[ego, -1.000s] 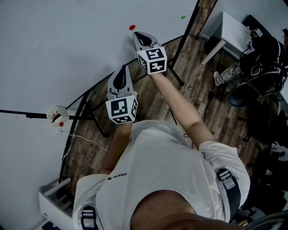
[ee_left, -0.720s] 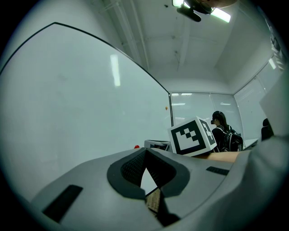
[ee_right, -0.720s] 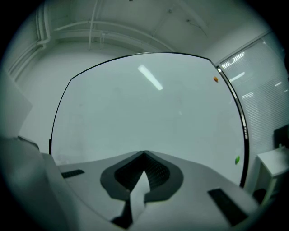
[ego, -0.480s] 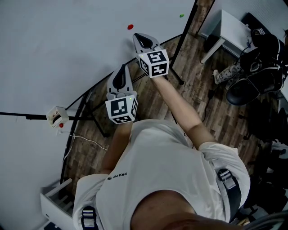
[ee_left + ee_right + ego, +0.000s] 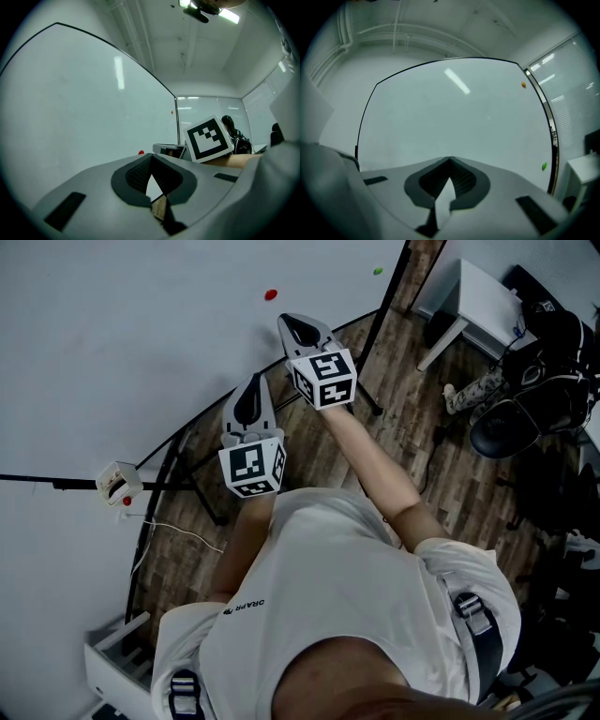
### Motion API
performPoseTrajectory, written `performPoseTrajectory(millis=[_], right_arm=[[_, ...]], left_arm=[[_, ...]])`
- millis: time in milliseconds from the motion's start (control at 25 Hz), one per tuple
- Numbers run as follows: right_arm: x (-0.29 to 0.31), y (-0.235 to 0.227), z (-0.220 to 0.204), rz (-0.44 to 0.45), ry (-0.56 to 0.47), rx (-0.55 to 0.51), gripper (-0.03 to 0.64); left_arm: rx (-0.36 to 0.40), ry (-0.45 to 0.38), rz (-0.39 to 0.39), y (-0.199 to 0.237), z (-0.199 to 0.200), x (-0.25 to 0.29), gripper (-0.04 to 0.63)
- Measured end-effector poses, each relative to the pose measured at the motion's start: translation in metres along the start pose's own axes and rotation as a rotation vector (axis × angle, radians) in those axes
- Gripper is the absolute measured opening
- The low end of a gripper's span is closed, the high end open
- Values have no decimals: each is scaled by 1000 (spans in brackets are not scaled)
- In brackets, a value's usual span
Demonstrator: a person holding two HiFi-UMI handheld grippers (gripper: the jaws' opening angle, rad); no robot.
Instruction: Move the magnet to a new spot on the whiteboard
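Sitting prob. off R claw (image 5: 296, 321): magnet (image 5: 271, 294)

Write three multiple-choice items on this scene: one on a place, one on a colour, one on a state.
1. Where is the red magnet?
A. on the floor
B. on the whiteboard
C. on the desk
2. What colour is the other magnet in the head view?
A. green
B. blue
C. black
3. How is the right gripper?
A. wide open
B. shut on a magnet
C. shut, empty

B: it sits on the board just beyond the right gripper's tip.
A: it shows green near the board's frame.
C: the right gripper view shows the jaws meeting with nothing between them.
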State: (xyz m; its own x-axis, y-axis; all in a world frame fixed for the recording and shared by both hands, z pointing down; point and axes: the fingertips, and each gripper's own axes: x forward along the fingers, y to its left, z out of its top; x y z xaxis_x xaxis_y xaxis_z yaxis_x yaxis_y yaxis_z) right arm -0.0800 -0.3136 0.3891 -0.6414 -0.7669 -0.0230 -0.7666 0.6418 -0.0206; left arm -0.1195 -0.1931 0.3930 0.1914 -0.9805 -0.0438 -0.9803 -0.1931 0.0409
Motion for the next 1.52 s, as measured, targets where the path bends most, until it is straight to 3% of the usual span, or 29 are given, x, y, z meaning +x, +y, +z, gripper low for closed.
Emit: performPoseTrajectory(millis=[1520], right_arm=[[-63,37,-2,46,-6,-9,12]], left_arm=[[-7,-13,1,-1,2,-6,3]])
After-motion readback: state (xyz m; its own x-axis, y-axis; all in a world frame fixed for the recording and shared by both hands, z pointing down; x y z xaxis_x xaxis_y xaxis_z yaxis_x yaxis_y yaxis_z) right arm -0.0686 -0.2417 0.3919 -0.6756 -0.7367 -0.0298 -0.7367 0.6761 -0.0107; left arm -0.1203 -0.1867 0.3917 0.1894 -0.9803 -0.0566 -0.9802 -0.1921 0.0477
